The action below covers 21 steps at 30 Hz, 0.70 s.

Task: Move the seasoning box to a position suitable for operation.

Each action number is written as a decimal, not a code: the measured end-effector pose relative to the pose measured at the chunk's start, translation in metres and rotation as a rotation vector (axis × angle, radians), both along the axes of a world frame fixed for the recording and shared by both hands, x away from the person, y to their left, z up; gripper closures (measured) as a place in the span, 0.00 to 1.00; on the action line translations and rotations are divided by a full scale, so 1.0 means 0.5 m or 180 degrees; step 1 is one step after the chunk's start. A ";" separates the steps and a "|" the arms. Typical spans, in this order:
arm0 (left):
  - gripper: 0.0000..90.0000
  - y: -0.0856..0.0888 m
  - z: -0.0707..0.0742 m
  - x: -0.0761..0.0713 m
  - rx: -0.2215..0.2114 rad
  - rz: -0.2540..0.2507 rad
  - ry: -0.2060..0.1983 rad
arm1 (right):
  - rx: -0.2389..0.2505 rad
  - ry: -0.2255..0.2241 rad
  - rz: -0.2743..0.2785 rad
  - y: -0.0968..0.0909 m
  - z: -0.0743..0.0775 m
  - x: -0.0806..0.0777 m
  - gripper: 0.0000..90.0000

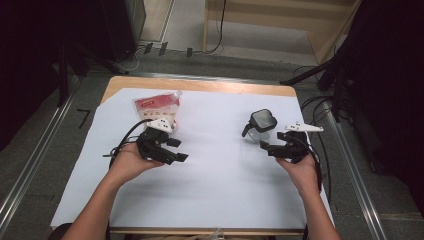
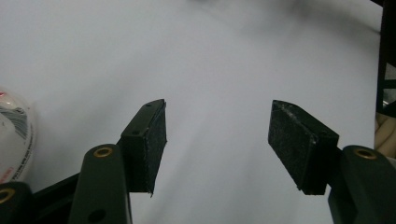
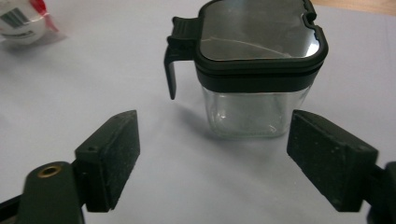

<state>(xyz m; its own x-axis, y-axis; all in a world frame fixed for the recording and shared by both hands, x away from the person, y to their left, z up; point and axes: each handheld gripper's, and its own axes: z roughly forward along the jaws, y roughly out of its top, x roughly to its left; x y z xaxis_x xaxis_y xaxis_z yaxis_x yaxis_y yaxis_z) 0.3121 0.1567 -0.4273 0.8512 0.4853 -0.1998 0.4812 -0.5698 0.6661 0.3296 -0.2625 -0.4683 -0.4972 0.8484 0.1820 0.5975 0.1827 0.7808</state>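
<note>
A clear glass jar (image 1: pixel 261 127) (image 3: pixel 252 74) with a black hinged lid and side latch stands upright on the white sheet at the right. My right gripper (image 1: pixel 270 147) (image 3: pixel 215 158) is open just short of the jar, not touching it. At the left lies a red and white plastic packet (image 1: pixel 157 106) (image 2: pixel 11 135) (image 3: pixel 23 16). In front of that packet my left gripper (image 1: pixel 176 150) (image 2: pixel 217 140) is open over bare white sheet, nothing between its pads.
The white sheet (image 1: pixel 215 175) covers most of a wooden table (image 1: pixel 200 85). Black stands and cables (image 1: pixel 320 115) crowd the floor to the right, and a wooden frame (image 1: pixel 280 25) stands beyond the table's far edge.
</note>
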 end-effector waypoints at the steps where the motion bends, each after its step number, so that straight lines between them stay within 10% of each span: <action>1: 0.42 0.000 0.000 0.000 -0.0010 -0.0017 -0.0012 | 0.0006 0.0009 -0.0001 0.000 -0.002 0.003 0.18; 21: 0.42 0.002 -0.005 -0.002 -0.0004 0.0019 0.0011 | -0.0028 -0.0031 -0.0200 0.011 -0.057 0.088 0.10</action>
<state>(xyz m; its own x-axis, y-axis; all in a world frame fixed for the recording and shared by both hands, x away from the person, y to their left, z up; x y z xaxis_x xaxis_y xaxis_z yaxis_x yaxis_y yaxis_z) 0.3109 0.1576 -0.4299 0.8476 0.4902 -0.2032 0.4869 -0.5661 0.6651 0.3739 -0.2572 -0.4967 -0.4444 0.8795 0.1700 0.6005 0.1517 0.7851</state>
